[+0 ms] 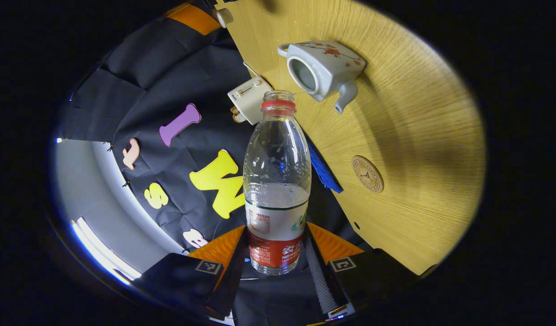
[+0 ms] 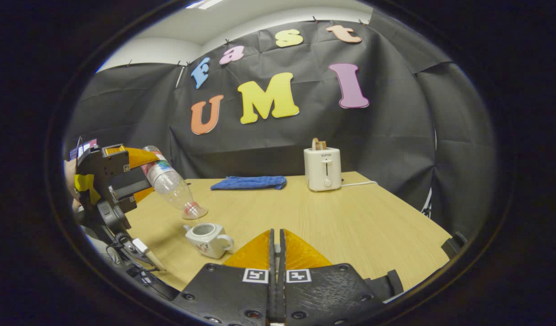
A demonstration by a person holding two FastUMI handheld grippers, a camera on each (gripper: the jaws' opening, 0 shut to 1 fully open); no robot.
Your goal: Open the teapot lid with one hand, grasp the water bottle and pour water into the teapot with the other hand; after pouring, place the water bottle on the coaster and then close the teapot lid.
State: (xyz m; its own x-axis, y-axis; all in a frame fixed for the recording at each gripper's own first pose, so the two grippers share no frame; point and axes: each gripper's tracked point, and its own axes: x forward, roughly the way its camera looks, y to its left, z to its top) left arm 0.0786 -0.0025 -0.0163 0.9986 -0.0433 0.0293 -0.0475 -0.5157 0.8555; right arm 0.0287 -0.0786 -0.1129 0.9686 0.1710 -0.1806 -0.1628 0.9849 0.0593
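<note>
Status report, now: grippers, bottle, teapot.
Left gripper shut on water bottle, tilted neck-down over teapot. Right gripper shut. Teapot lid off. Coaster bare.

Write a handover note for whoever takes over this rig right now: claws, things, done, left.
Left claw: shut on the water bottle, uncapped, tilted mouth-down above the teapot; part of the water is still in the bottle.
Right claw: fingers together; I cannot tell whether they pinch the lid.
Teapot stands on the table, its top open. Coaster lies bare on the table.
Done: lid off, bottle grasped and tipped.
Left: finish pouring, set the bottle on the coaster, close the lid.
</note>
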